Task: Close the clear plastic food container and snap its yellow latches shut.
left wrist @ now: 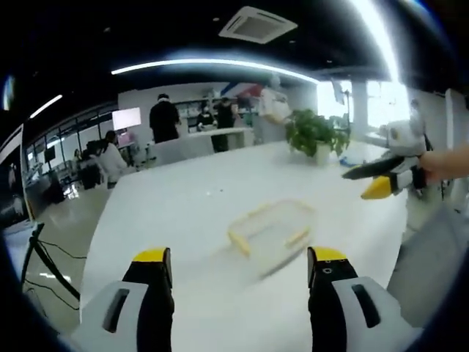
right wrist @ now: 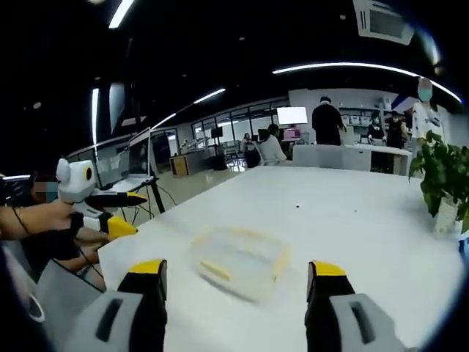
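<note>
The clear plastic food container [left wrist: 270, 229] with yellow latches lies flat on the white table [left wrist: 183, 205], a little beyond my left gripper [left wrist: 239, 265], whose jaws stand wide apart and empty. The picture is blurred, so whether the latches are down I cannot tell. My right gripper [left wrist: 381, 183] comes in from the right, held in a hand above the table edge. In the right gripper view the container [right wrist: 240, 257] sits just ahead of my right gripper [right wrist: 237, 277], open with nothing in it. The left gripper [right wrist: 110, 214] hovers at the left by the table corner.
A potted plant [left wrist: 316, 133] stands at the far side of the table [right wrist: 352, 213], seen also as the plant [right wrist: 443, 180] at the right. Several people [left wrist: 164, 117] stand by a counter at the back. Tripod legs [left wrist: 40, 257] are on the floor left.
</note>
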A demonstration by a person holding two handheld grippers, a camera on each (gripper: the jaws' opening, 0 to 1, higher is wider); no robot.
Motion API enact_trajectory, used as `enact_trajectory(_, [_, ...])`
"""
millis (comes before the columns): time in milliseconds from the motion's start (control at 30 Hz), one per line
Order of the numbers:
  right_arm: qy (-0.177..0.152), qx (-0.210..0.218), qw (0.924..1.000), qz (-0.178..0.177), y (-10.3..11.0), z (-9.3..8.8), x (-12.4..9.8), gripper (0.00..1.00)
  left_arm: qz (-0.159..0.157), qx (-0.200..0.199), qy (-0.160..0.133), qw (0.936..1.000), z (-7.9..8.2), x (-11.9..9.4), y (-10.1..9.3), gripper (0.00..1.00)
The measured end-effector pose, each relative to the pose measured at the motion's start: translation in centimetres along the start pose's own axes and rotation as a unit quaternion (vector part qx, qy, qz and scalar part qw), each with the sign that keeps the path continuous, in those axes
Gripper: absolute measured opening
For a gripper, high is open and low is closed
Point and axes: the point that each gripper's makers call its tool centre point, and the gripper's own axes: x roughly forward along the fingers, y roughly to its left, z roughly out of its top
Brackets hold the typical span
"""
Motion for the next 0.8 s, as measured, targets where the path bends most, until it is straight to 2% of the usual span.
enact_trajectory(333, [-0.001,0.018,0.9998,-0.011,0.7,-1.4,-1.8,0.79,0.000,-0.005,0.008,1.0000,-1.1,-1.5,-0.4,0.73])
enact_trajectory(800, [0.009,0.028,0.9994,-0.020,1.3,-2.8,-3.5,0.78,-0.004,-0.021,0.000,0.9998,-1.6,-2.5,-1.3,0.73])
